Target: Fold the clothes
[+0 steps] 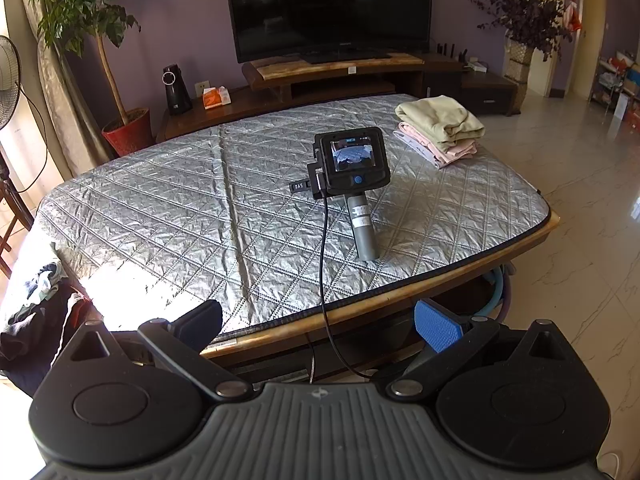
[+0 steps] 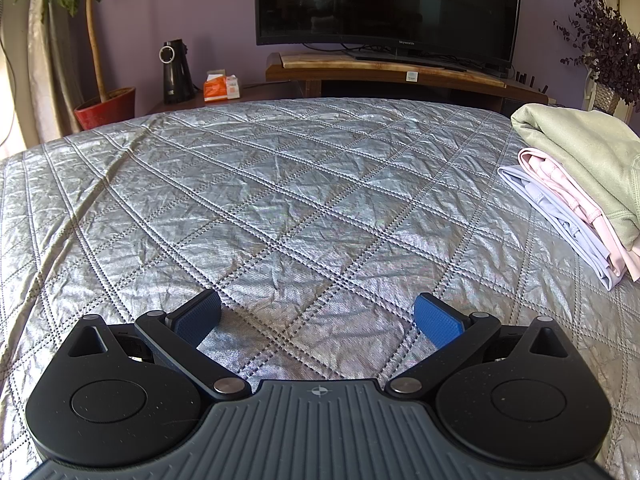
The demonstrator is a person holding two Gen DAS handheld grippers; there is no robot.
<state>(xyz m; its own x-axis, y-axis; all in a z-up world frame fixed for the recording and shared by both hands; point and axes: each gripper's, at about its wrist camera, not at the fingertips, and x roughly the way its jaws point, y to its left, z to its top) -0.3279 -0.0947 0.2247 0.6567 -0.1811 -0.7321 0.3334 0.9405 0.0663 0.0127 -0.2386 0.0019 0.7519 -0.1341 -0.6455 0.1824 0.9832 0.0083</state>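
Both sets of jaws stand spread and hold nothing: the left gripper (image 1: 318, 326) at lower centre over the near edge of the quilted desk (image 1: 160, 208), the right gripper (image 2: 318, 318) low over the quilting. Folded clothes (image 2: 576, 176) are stacked at right; unfolded clothes (image 1: 36, 304) are heaped at lower left.

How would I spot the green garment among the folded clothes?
Find the silver quilted table in front of the television. On the table's far right corner sits a small pile of folded clothes. The green garment lies on top, above pink and pale lilac pieces.
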